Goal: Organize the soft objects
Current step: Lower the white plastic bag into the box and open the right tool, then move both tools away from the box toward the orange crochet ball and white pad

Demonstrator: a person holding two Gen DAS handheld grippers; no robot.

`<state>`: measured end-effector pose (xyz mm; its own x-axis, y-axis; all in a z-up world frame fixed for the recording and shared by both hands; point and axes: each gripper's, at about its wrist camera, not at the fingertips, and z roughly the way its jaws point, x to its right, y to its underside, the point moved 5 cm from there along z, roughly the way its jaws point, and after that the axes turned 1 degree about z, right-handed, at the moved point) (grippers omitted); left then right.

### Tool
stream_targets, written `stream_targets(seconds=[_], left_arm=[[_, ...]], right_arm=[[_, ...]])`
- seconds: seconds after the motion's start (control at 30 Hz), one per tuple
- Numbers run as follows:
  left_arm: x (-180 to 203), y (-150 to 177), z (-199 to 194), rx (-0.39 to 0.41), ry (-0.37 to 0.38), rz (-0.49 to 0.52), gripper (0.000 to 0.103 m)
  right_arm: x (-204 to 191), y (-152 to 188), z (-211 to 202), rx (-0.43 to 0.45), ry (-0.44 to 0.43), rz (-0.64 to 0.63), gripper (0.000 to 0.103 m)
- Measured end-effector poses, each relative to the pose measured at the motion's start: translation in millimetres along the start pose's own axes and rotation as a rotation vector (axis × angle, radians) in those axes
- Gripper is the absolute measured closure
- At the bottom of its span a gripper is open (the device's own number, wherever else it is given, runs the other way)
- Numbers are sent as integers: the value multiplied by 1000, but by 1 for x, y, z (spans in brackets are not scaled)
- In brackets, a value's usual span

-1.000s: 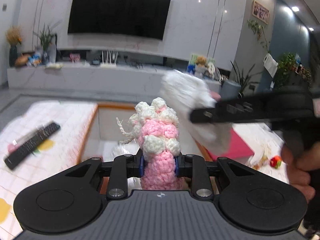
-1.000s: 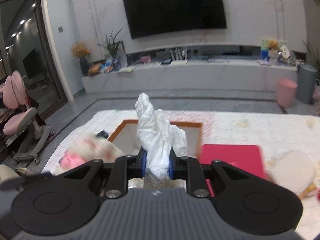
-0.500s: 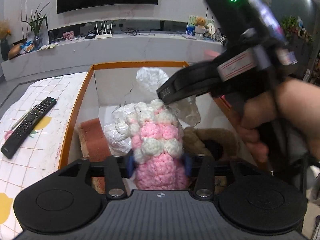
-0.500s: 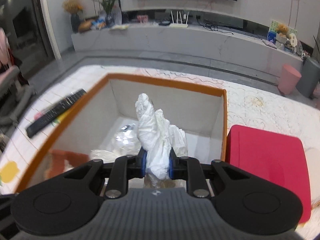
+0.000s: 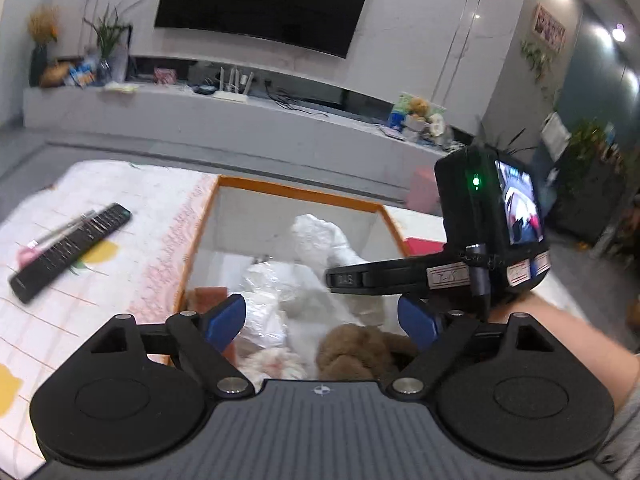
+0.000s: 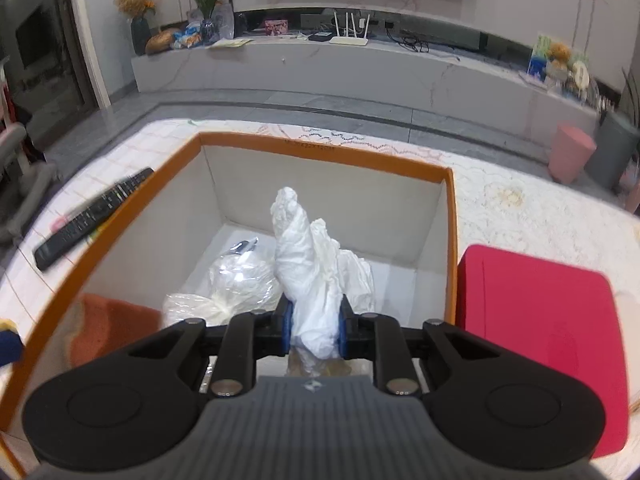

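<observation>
right gripper (image 6: 314, 330) pinching white cloth (image 6: 308, 264), upright, directly over open box (image 6: 320, 152) | left gripper (image 5: 322, 316) just spread wide, empty, pink knit toy (image 5: 276, 362) dropped in box below

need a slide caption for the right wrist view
Right gripper shut on a white cloth, over the orange-rimmed box.

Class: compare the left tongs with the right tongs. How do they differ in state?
The left tongs gape wide and empty, having just been opening; the right tongs are shut on a crumpled white plastic bag. A pink-and-white crochet toy lies below the left, loose. Both hover over the orange-rimmed white box.
</observation>
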<state>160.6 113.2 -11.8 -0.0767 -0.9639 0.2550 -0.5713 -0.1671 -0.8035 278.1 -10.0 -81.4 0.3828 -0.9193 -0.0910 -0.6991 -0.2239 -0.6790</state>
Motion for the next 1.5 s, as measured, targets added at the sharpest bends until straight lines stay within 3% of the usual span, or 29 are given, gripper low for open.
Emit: stream_targets(seconds=[0.13, 0.3, 0.4, 0.63, 0.73, 0.77, 0.83, 0.93, 1.2, 1.4, 1.5], left_arm=[[-6, -2, -6, 8, -29, 17, 2], [-13, -4, -6, 22, -128, 17, 2], [-20, -5, -2, -2, -133, -1, 2], [-22, -3, 4, -41, -152, -9, 2], [-23, 0, 6, -52, -142, 12, 2], [-22, 0, 6, -51, -144, 31, 2], [-21, 0, 5, -42, -154, 55, 2], [-19, -1, 4, -37, -148, 67, 2], [-18, -3, 3, -35, -138, 56, 2], [-13, -7, -3, -1, -116, 66, 2], [-5, -12, -6, 30, -116, 94, 2]], right_arm=[[-3, -3, 1, -2, 0, -11, 84], [-11, -2, 10, -22, 25, -42, 83], [-16, 1, 13, -42, 57, -106, 81], [-16, -1, 20, -73, 71, -83, 75], [-17, -4, 19, -72, 57, -75, 63], [-18, -4, 18, -71, 53, -79, 52], [-20, -5, 16, -66, 46, -84, 48], [-24, -7, 7, -43, 50, -89, 31], [-27, -15, -23, 30, 0, -65, 13], [-24, -16, -52, 106, -3, -103, 7], [-15, -14, -75, 133, -21, -62, 5]])
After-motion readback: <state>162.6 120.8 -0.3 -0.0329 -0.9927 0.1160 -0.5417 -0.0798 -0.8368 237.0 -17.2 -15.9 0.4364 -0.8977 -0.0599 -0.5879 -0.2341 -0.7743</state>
